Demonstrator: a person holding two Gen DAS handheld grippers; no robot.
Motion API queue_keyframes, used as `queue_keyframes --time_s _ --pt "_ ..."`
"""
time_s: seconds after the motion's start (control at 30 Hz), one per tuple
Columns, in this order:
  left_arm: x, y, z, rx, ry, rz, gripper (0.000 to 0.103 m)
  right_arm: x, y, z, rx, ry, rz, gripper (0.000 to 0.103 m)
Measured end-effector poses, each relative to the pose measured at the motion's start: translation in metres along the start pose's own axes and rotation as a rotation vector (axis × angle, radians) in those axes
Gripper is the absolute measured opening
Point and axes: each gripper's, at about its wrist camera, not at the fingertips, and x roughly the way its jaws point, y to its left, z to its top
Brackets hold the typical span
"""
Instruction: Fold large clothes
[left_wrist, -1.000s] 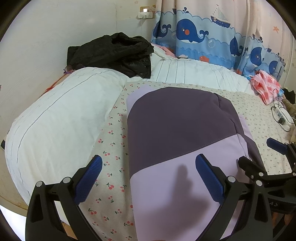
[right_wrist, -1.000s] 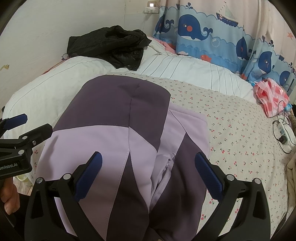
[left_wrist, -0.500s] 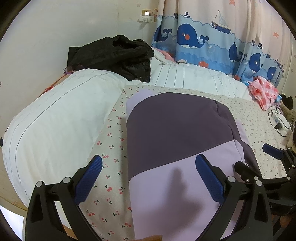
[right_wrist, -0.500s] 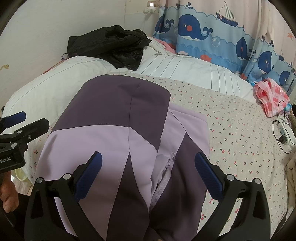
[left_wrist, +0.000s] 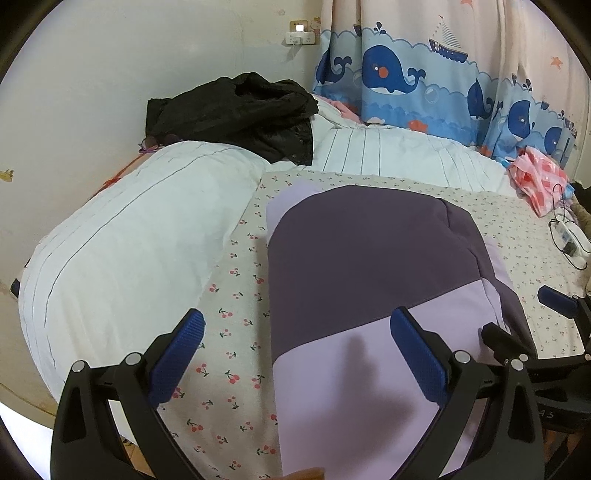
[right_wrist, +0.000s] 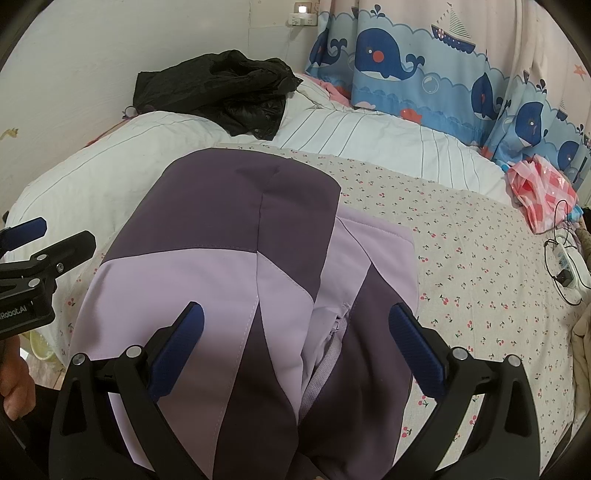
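Left tongs (left_wrist: 293, 356) apart, right tongs (right_wrist: 295, 349) apart, both hovering level over folded purple jacket (right_wrist: 236, 280) on bed (right_wrist: 480, 280)

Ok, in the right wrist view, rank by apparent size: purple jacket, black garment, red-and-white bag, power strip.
1. Purple jacket, though it lies nearest the camera.
2. Black garment, farther back.
3. Red-and-white bag.
4. Power strip, smallest; fisheye edge distortion may shrink the last two.
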Motion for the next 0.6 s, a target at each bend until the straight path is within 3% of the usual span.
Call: queue_keyframes --time_s 0.6 --pt "-0.0012 -0.0011 -0.0006 0.007 -0.008 0.019 0.097 -0.0003 -0.0029 0.001 -0.001 0.001 0.001 0.097"
